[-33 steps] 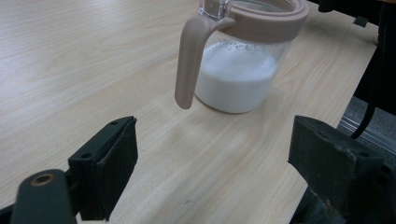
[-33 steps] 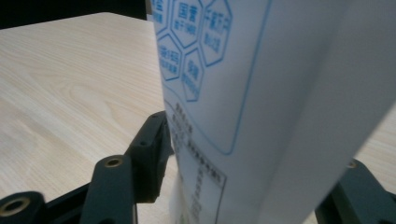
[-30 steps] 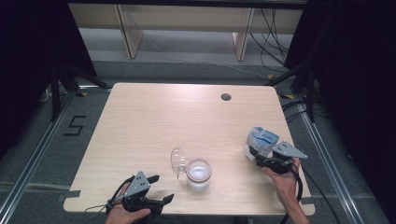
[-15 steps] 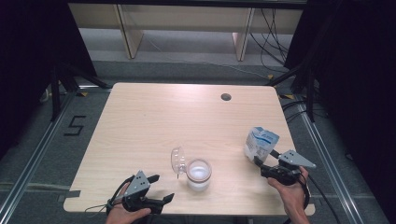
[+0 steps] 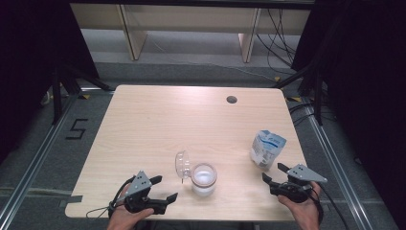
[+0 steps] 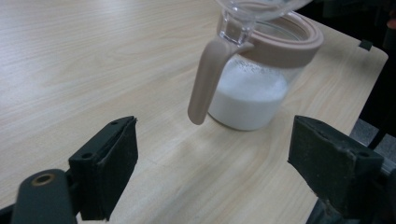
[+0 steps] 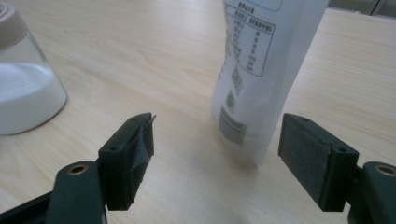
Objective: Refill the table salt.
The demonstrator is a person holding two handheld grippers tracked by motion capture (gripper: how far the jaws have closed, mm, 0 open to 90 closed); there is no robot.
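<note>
With the pouch standing upright near the table's right edge, my right gripper, jaws just opened and empty, sits beside it; next, my open left gripper closes the jar's lid.

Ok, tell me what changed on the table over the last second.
The right gripper let go of the white printed pouch and drew back toward the table's near edge, its jaws opening. The pouch stands alone. The left gripper and the glass jar of white powder, lid open, stayed put.
</note>
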